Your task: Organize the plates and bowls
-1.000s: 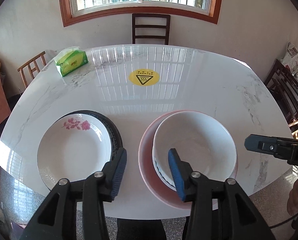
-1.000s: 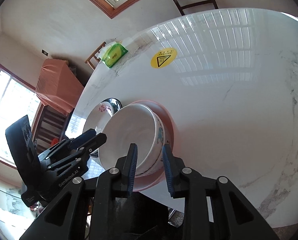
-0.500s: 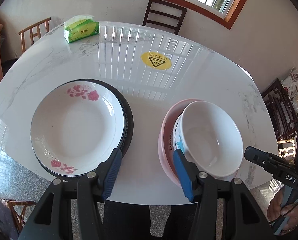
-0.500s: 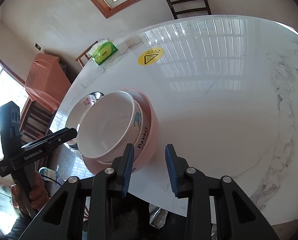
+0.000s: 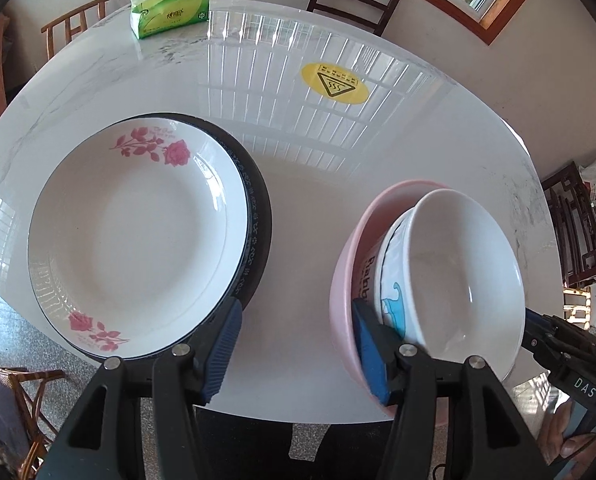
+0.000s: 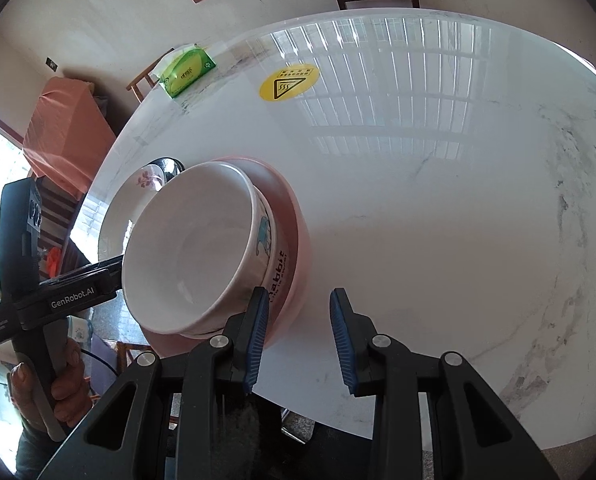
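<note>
On the marble table [image 5: 338, 168], far left, a rose plate [image 5: 138, 236] is sitting on a dark plate [image 5: 258, 216], already stacked. Left gripper [image 5: 298, 348] is hovering between the stacks, jaws half open, gripping nothing. Right of it, white bowls [image 5: 458, 272] are nesting in a pink bowl [image 5: 346, 272], probably sorted by type. Right gripper [image 6: 298, 336] is idling beside them, slightly parted, empty. Inner bowl count is unclear; pink rim is partly hidden.
</note>
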The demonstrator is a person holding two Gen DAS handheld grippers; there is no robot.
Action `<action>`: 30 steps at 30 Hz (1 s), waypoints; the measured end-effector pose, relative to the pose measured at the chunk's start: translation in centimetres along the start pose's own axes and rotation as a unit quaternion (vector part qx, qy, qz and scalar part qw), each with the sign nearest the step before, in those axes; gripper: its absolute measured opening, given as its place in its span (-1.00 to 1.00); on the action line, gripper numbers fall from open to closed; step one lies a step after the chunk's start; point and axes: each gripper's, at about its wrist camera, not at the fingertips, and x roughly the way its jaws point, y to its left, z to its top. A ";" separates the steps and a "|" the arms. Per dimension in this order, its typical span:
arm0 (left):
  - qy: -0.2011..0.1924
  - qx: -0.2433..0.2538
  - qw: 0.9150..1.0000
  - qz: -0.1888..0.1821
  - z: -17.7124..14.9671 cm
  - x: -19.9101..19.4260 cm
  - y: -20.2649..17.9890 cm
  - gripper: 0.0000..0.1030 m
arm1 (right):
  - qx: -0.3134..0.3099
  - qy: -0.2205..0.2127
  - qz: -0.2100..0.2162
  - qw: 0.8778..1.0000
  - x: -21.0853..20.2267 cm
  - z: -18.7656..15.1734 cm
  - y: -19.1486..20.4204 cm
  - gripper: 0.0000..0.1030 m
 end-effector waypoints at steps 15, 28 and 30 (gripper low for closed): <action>0.017 -0.032 0.999 -0.011 -0.6 0.5 -0.2 0.16 | -0.006 0.038 -0.009 0.999 0.5 1.2 0.0 -0.49; 0.016 -0.039 0.999 0.004 -1.0 0.3 -0.5 0.12 | -0.041 0.038 -0.026 0.998 1.2 1.1 1.5 -0.67; 0.013 -0.020 1.000 0.004 -1.0 0.1 -1.1 -0.09 | -0.045 0.031 -0.026 0.998 1.1 1.0 1.6 -0.67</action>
